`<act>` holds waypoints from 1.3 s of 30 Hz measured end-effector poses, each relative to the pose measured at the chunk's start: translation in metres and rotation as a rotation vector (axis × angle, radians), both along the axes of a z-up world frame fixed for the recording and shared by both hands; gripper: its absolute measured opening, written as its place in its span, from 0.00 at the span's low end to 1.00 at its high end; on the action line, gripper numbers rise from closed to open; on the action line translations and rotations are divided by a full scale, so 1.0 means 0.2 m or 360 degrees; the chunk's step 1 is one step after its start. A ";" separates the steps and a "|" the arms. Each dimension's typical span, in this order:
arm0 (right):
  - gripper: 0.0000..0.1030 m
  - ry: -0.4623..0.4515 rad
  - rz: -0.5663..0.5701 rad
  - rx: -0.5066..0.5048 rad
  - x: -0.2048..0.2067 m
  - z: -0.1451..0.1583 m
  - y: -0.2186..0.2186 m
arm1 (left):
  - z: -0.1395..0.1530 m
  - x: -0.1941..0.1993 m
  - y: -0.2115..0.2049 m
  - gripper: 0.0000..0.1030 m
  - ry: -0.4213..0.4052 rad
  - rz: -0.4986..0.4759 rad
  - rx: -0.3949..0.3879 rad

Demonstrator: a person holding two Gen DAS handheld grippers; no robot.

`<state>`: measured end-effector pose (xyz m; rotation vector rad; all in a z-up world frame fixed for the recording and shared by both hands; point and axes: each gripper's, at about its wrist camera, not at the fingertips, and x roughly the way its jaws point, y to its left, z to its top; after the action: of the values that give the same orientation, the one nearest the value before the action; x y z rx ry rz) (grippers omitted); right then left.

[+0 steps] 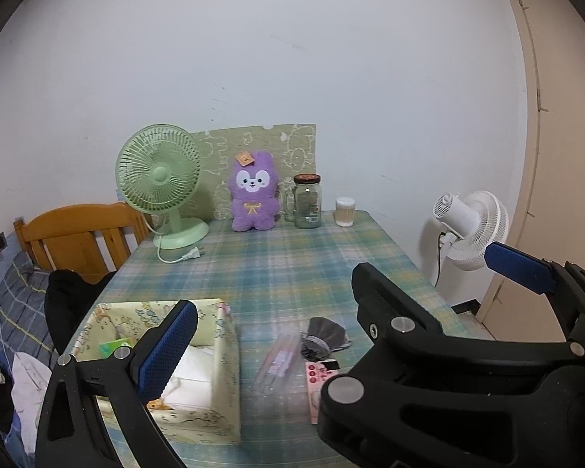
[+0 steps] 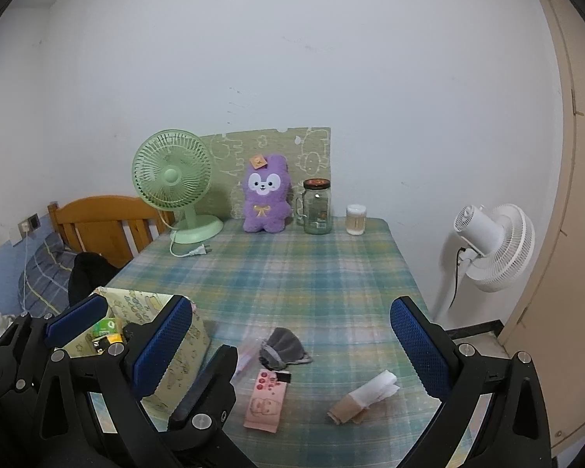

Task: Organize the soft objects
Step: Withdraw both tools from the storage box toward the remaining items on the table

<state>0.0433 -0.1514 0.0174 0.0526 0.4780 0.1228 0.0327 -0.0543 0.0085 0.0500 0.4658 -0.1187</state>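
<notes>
A purple plush bunny [image 1: 253, 195] [image 2: 265, 195] sits upright at the table's far edge. A crumpled grey fabric pouch [image 1: 325, 337] [image 2: 282, 347] lies near the front, with a clear plastic packet [image 1: 277, 362] and a pink packet [image 2: 265, 401] beside it. A brown-and-white roll [image 2: 366, 394] lies to the right. A yellow printed fabric box [image 1: 224, 370] [image 2: 183, 362] stands front left, holding white cloth [image 1: 191, 378]. My left gripper [image 1: 288, 308] hangs open by the box. My right gripper [image 2: 292, 308] is open above the pouch and empty. It hides the left gripper's other finger.
At the back of the plaid tablecloth [image 2: 312, 273] stand a green desk fan [image 1: 160, 179], a glass jar mug [image 1: 307, 202] and a cotton-swab tub [image 1: 345, 212]. A white floor fan [image 2: 495, 245] and a door are on the right, a wooden headboard [image 1: 78, 234] and bedding on the left.
</notes>
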 end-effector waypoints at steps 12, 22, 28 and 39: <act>1.00 0.0010 -0.0008 -0.0016 0.05 -0.13 -0.12 | -0.14 0.07 -0.10 0.97 0.0098 -0.0032 -0.0051; 1.00 0.0062 -0.0006 -0.0049 0.11 -0.33 -0.16 | -0.35 0.14 -0.14 0.97 0.0166 -0.0008 -0.0082; 1.00 0.0159 -0.0041 -0.0057 0.16 -0.47 -0.18 | -0.47 0.19 -0.18 0.97 0.0253 0.0007 -0.0067; 0.99 0.0318 -0.0073 -0.0039 0.24 -0.67 -0.24 | -0.63 0.23 -0.23 0.97 0.0328 0.0052 -0.0016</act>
<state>0.0908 -0.1987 -0.1162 0.0523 0.6770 0.0667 0.0789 -0.1008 -0.1172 0.0203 0.6716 -0.0945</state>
